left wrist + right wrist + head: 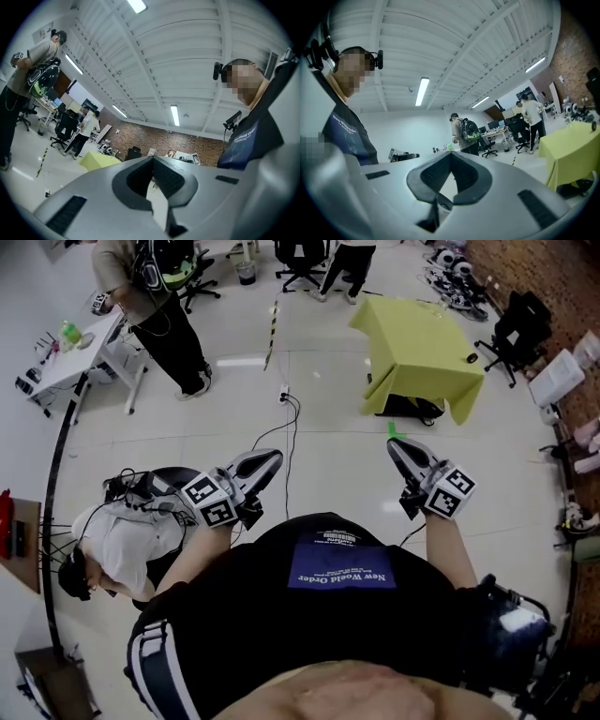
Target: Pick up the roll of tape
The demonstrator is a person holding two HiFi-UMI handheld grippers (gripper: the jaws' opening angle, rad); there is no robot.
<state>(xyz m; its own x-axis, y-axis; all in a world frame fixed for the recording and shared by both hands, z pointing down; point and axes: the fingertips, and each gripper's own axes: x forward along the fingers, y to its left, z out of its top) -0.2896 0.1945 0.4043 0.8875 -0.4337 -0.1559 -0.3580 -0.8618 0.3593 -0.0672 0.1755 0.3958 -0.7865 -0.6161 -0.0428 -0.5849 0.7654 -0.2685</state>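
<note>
A small dark roll of tape point(472, 358) sits near the right edge of a table draped in yellow-green cloth point(417, 343), far ahead on the right. In the right gripper view the same roll point(594, 125) shows on the cloth point(574, 150) at the far right. Both grippers are held at chest height, well short of the table. The left gripper point(270, 461) points forward with its jaws together and nothing between them point(152, 159). The right gripper point(397, 448) is likewise shut and empty point(451, 154).
A person with a backpack point(155, 296) stands at the upper left beside a white desk point(66, 357). Another person point(117, 545) crouches close on my left. A cable point(291, 427) runs across the floor ahead. Office chairs point(514, 329) stand right of the table.
</note>
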